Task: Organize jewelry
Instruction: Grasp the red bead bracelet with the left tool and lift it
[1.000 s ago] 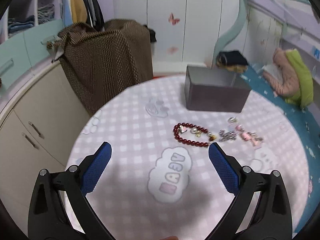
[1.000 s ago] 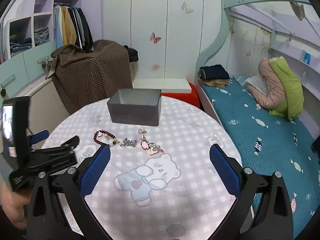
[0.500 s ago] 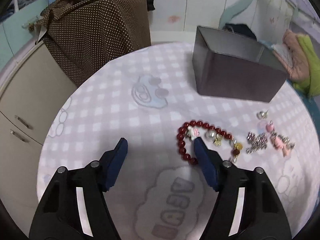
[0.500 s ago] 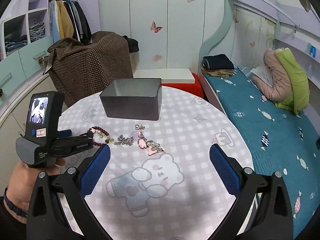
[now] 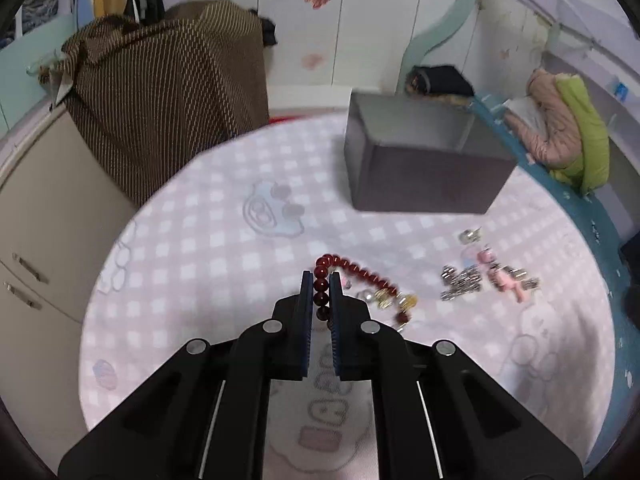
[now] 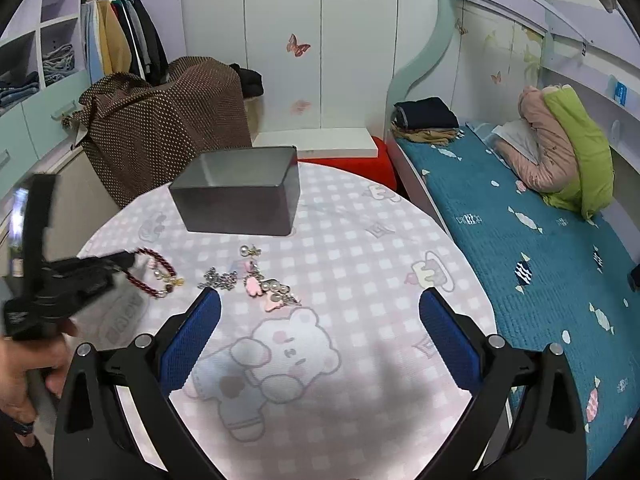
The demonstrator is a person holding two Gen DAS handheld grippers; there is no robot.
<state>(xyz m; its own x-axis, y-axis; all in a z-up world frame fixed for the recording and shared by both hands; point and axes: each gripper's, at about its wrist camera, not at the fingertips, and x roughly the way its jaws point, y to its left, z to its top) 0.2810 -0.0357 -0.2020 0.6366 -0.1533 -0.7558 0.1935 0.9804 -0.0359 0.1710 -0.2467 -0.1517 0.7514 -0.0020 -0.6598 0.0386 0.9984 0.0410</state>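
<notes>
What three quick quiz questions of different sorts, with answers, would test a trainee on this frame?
1. True or false: the left gripper is shut on the dark red beaded bracelet.
2. Which gripper stands open over the pink checked tablecloth: A left, B right?
3. Fill in: the pink charm jewelry lies ___ the grey rectangular metal box.

Key: 1 true; 2 B, the right gripper; 3 outside.
</notes>
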